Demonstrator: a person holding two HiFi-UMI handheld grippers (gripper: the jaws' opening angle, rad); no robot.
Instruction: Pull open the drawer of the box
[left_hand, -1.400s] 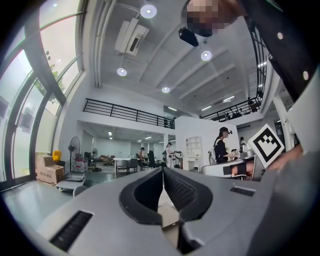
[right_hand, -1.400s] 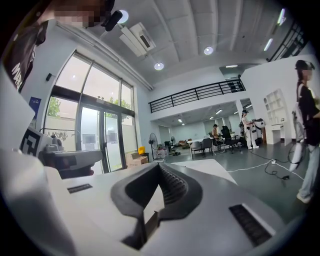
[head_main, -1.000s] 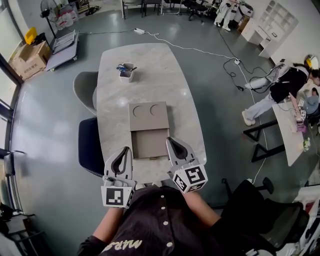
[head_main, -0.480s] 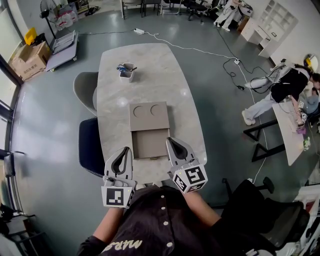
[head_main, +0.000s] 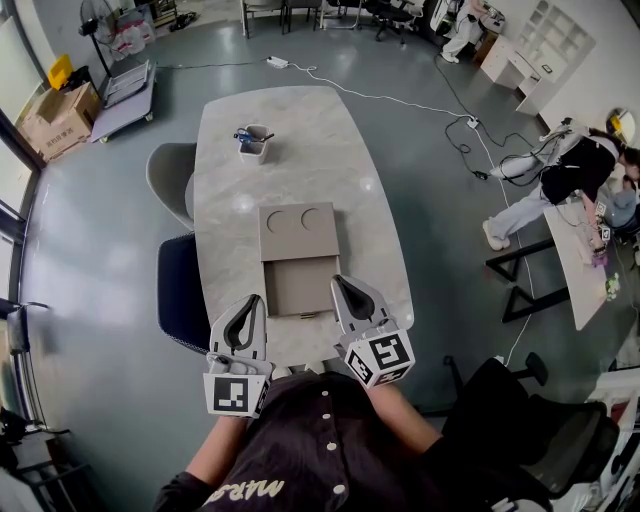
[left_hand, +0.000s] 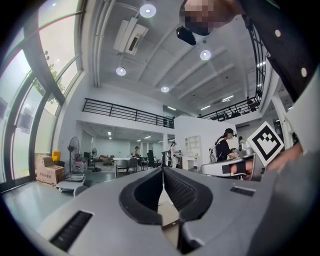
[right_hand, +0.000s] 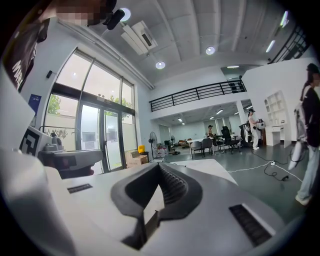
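Jaws were pressed together, with nothing between them, on both grey handheld grippers: the left gripper (head_main: 251, 300) just beside the flat taupe drawer (head_main: 300, 285) at its 8 o'clock, the right gripper (head_main: 341, 281) just beside it at 3 o'clock. The drawer stood pulled out toward 6 o'clock from the low taupe box (head_main: 297, 232), which had two round recesses on top, on the pale marble oval worktop (head_main: 300, 120). A small white tub (head_main: 253, 145) sat well apart at the box's 11 o'clock.
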